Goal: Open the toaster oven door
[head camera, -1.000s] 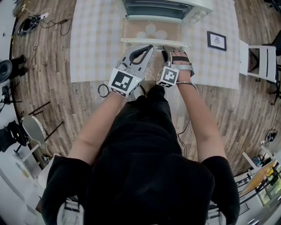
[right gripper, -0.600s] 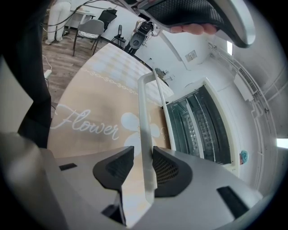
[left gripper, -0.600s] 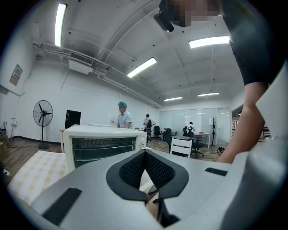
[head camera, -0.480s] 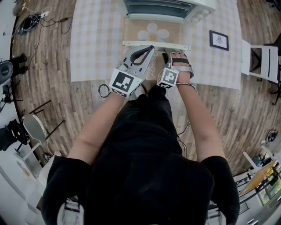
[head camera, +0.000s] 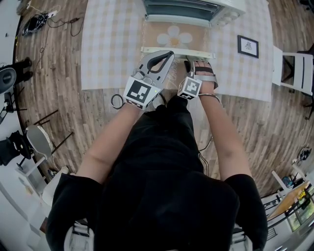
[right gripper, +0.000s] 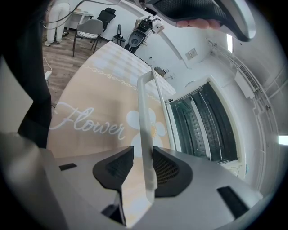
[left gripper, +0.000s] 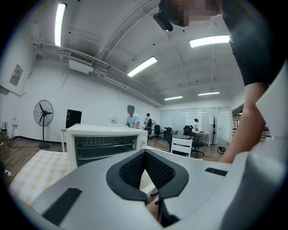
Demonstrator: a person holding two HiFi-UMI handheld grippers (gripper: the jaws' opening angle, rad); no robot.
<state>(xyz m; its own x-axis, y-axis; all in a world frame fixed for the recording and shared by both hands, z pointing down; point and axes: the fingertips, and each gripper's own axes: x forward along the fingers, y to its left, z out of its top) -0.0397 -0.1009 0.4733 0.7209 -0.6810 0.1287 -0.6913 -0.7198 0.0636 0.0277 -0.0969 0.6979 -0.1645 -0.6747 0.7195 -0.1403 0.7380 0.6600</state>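
Observation:
The white toaster oven point(head camera: 189, 10) stands at the table's far edge. Its door point(head camera: 174, 35), printed with a flower, hangs down towards me. The white handle bar point(head camera: 176, 50) runs along the door's near edge. My right gripper point(head camera: 192, 61) straddles that bar. In the right gripper view the handle point(right gripper: 145, 134) runs between the jaws of my right gripper point(right gripper: 143, 168), close against the right pad, with a gap at the left pad. My left gripper point(head camera: 167, 55) hovers just left of it by the handle, tips together, holding nothing. The left gripper view shows the oven point(left gripper: 105, 143) beyond the left gripper point(left gripper: 145, 155).
A checked cloth covers the table point(head camera: 108, 49). A small framed picture point(head camera: 248, 45) lies right of the oven. A white chair point(head camera: 294, 73) stands off the table's right end. Cables point(head camera: 44, 22) lie on the wood floor at the left. A fan point(left gripper: 43, 114) and people stand far behind.
The door has swung further down, and more of its flower print now shows. Both grippers have stayed at the handle and followed it slightly nearer to me.

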